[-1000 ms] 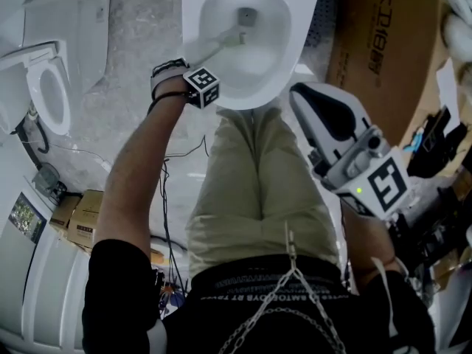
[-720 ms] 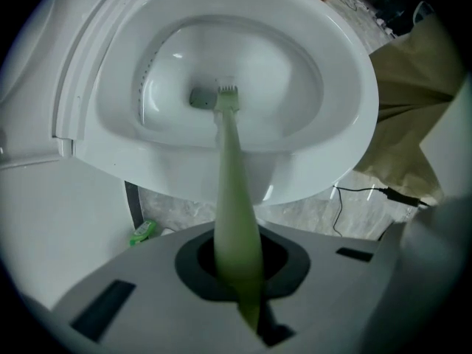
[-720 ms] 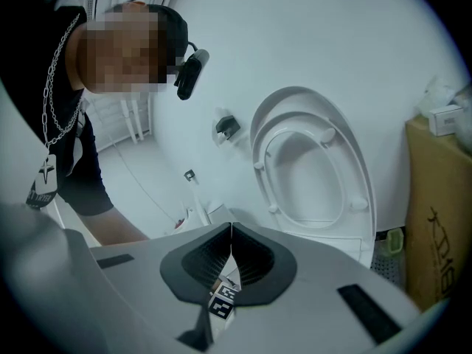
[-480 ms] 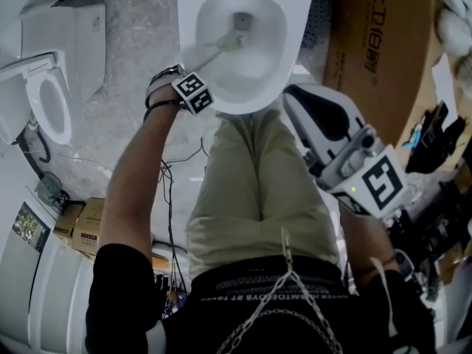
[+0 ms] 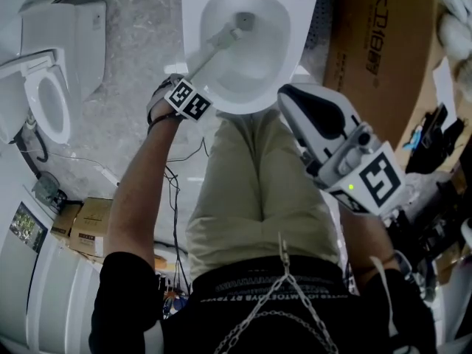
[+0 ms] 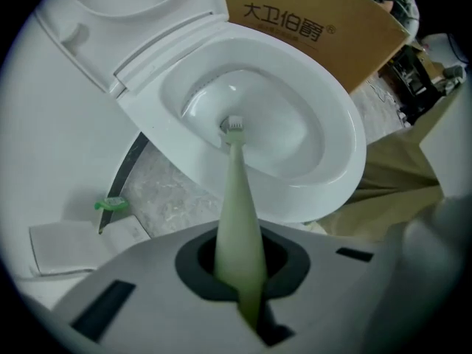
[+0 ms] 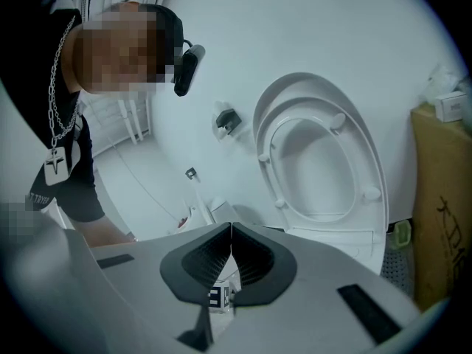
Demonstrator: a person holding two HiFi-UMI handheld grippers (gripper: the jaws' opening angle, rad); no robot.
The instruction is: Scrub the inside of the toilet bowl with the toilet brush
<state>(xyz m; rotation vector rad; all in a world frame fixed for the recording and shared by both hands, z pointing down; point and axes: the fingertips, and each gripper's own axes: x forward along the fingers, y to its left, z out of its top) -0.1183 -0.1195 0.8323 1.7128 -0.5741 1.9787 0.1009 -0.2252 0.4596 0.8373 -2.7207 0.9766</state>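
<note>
The white toilet bowl (image 5: 274,65) lies at the top centre of the head view, in front of the person's knees. My left gripper (image 5: 186,94) hovers at the bowl's near left rim, shut on the pale green handle of the toilet brush (image 5: 214,46). In the left gripper view the brush (image 6: 236,212) runs from my left gripper (image 6: 240,271) down into the bowl (image 6: 324,153). Its small head rests at the drain opening. My right gripper (image 5: 295,102) is held over the person's right thigh, away from the bowl. In the right gripper view it (image 7: 231,253) is shut with nothing between its ribbed pads.
A large cardboard box (image 5: 383,43) stands right of the toilet. A second toilet (image 5: 48,94) sits at far left. Cables (image 5: 173,190) and small cardboard boxes (image 5: 85,223) lie on the floor at left. The raised seat and lid (image 7: 324,161) show in the right gripper view.
The brush head has moved from the bowl's left wall to the drain opening at the far end, and my left gripper has drawn back a little to the left. The right gripper has barely shifted.
</note>
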